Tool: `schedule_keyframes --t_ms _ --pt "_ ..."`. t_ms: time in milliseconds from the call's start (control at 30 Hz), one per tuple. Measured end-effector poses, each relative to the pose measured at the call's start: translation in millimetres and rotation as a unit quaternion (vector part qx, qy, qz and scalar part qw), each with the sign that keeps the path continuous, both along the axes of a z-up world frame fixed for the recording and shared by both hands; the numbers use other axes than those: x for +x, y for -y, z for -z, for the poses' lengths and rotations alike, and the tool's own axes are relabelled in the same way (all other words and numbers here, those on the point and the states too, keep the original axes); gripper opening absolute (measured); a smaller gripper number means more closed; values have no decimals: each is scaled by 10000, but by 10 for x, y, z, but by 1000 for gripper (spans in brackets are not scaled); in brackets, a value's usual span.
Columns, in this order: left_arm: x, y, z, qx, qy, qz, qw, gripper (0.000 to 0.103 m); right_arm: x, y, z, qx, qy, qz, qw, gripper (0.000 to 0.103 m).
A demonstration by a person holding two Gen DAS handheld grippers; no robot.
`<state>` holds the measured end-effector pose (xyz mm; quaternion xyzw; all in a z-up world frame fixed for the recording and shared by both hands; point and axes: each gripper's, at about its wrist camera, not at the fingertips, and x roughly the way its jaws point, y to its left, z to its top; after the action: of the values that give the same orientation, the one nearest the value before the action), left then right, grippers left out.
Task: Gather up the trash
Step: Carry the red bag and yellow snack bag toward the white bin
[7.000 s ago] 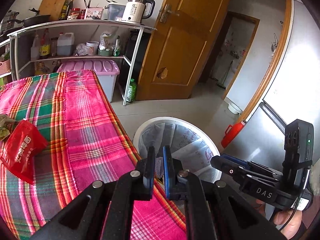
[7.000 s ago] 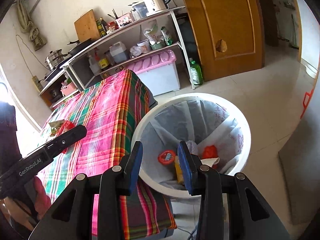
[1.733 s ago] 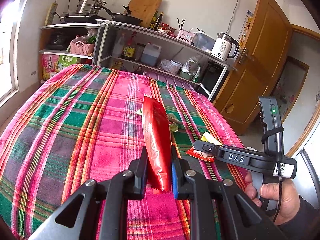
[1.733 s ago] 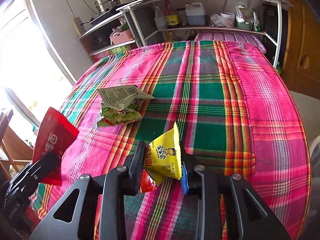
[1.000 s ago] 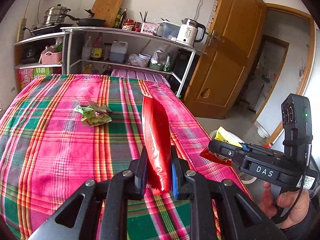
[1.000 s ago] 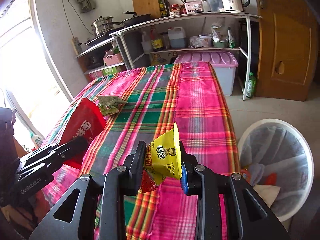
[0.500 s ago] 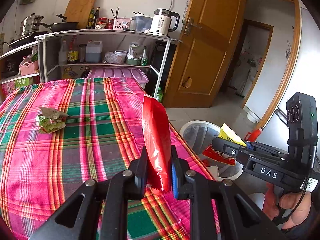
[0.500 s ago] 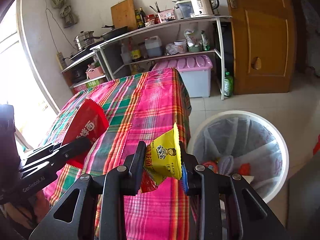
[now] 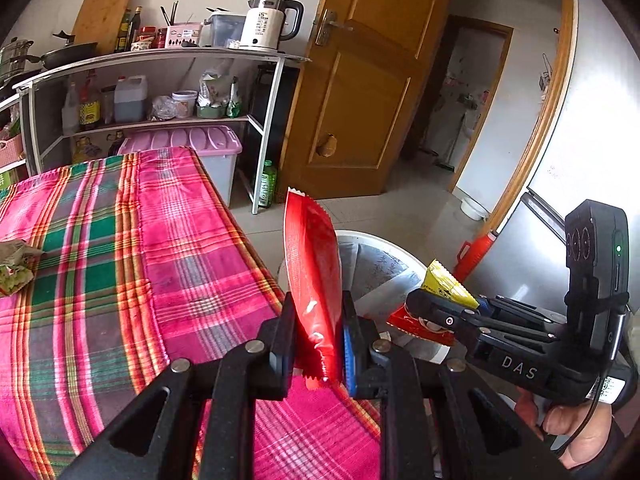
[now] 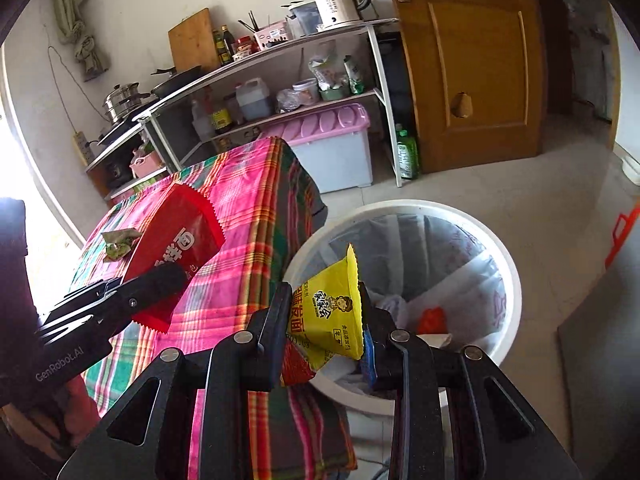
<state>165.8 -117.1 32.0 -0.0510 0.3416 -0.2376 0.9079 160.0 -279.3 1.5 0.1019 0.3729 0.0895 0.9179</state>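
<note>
Left tongs (image 9: 318, 344) clamp red wrapper (image 9: 312, 280); right tongs (image 10: 324, 328) clamp yellow packet (image 10: 332, 312) above bin (image 10: 508, 272).

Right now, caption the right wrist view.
Right claw carries yellow wrapper toward the white bin.

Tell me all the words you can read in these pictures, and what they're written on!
"DAS": side of the right gripper.
"GenRobot.AI": side of the left gripper.
"拌面": red packet.
"家家乐": yellow packet; its small print is unreadable.
Kettle label: too small.
</note>
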Motion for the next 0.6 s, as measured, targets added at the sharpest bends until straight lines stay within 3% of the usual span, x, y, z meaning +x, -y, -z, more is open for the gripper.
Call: schedule_keyframes --t_ms 600 --pt "390 609 373 81 -663 483 9966 20 217 455 365 159 -478 449 9977 32"
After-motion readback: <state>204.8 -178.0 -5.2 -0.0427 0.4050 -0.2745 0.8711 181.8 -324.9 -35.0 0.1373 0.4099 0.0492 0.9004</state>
